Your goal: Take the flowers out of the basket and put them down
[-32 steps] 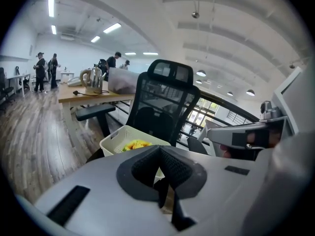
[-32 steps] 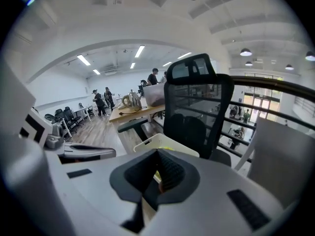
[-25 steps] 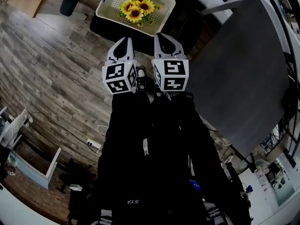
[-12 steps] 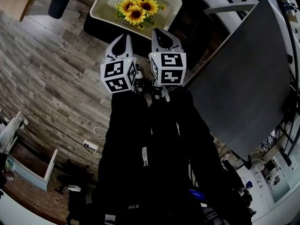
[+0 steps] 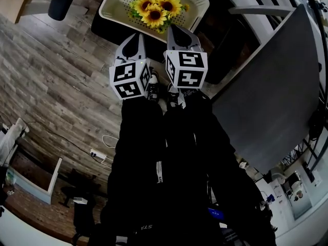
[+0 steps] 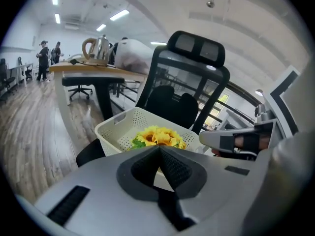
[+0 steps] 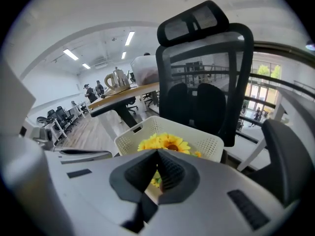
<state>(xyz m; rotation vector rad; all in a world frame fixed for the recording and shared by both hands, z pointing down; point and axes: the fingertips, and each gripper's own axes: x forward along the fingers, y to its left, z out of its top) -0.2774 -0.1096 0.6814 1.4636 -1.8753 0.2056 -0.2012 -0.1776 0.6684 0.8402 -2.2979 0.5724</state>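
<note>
left tongs [image 5: 136, 39]: pressed together, nothing in them | right tongs [image 5: 173, 31]: same, pressed together, empty | flowers [image 5: 157, 6]: sitting in the basket [image 5: 111, 3] just ahead of both tips | basket: on a chair [image 7: 206, 82] seat

Count on inspection: one white basket [image 5: 197, 6]; one bunch of sunflowers [image 5: 156, 6], with four blooms visible from above. Two grippers: the left hand-held gripper [image 5: 137, 39] and the right hand-held gripper [image 5: 175, 31]. One black mesh office chair [image 7: 206, 82]. One grey table [image 5: 271, 96]. Two persons [image 6: 43, 58] in the distance.
</note>
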